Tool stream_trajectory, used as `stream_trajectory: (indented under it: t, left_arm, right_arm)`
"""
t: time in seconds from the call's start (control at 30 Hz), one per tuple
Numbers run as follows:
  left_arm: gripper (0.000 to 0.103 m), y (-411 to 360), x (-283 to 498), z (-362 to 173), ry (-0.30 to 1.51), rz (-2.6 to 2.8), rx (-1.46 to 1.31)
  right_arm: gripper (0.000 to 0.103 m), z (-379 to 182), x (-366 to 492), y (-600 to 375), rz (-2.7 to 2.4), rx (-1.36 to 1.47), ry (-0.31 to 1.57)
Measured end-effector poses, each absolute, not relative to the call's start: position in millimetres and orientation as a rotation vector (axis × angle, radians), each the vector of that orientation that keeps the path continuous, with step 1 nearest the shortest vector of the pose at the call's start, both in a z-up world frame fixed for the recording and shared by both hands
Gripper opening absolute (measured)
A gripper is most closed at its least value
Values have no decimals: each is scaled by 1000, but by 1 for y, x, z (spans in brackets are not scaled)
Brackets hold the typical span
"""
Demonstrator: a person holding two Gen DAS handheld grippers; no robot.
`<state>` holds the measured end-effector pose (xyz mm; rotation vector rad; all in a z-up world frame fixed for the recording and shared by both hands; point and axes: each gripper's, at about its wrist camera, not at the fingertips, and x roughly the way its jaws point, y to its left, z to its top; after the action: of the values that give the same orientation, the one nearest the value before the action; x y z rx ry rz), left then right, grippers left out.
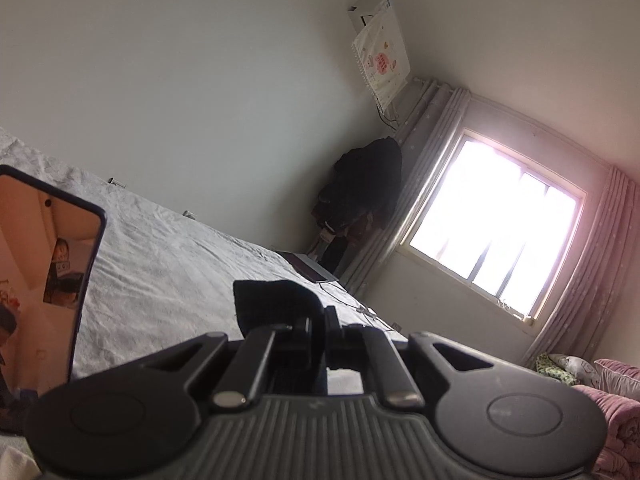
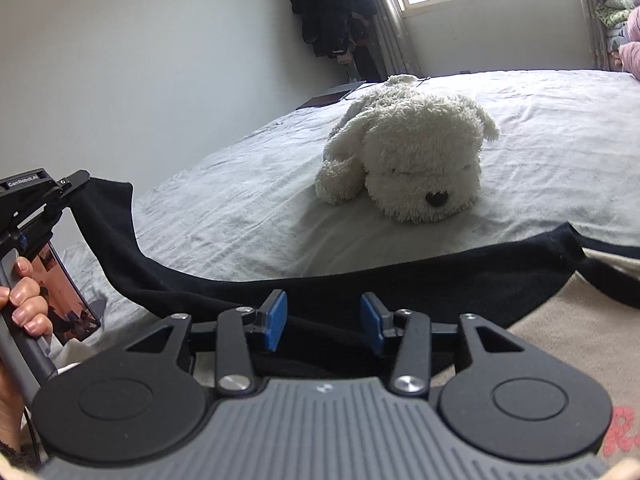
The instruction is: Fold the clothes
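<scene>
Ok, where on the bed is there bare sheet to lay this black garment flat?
Bare grey sheet lies between the black garment and the plush dog, running left to the wall. More lies right of the dog. The far corner is crowded by a notebook and cable.

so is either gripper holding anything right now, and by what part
The left gripper is shut on the dark garment, pinching an edge corner and lifting it off the bed. The right gripper is open, holding nothing.

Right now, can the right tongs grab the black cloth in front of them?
Probably yes. The right tongs are open, and the black cloth lies just past the blue pads with nothing between.
</scene>
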<state>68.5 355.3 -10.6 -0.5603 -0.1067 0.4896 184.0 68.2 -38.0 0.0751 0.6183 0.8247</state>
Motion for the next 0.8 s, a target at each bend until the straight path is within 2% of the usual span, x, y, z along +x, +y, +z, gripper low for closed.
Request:
stream_trajectory:
  t: [0.2, 0.33, 0.4, 0.43, 0.47, 0.6, 0.7, 0.77, 0.8]
  left_arm:
    - [5, 367, 71, -21, -83, 478, -612]
    - [5, 370, 69, -23, -90, 474, -634]
    - [5, 372, 71, -25, -88, 466, -640]
    - [5, 372, 71, -25, -88, 463, -644]
    - [5, 372, 71, -26, -91, 459, -646]
    - [5, 370, 69, -23, -121, 456, -636]
    - [5, 368, 72, -24, -113, 473, -617]
    - [5, 367, 76, -26, -89, 481, -615]
    - [5, 368, 77, -28, -77, 483, -617]
  right_arm:
    - [48, -31, 202, 141, 932, -321, 639]
    - [47, -43, 213, 174, 978, -436, 676]
    - [36, -48, 213, 184, 1002, -460, 689]
    - [15, -50, 211, 187, 1017, -470, 692]
    - [9, -51, 209, 190, 1015, -480, 681]
    - [7, -42, 199, 186, 887, -427, 538]
    - [7, -48, 211, 190, 805, -366, 536]
    - [16, -60, 217, 197, 781, -367, 565]
    - [16, -63, 216, 199, 769, -371, 564]
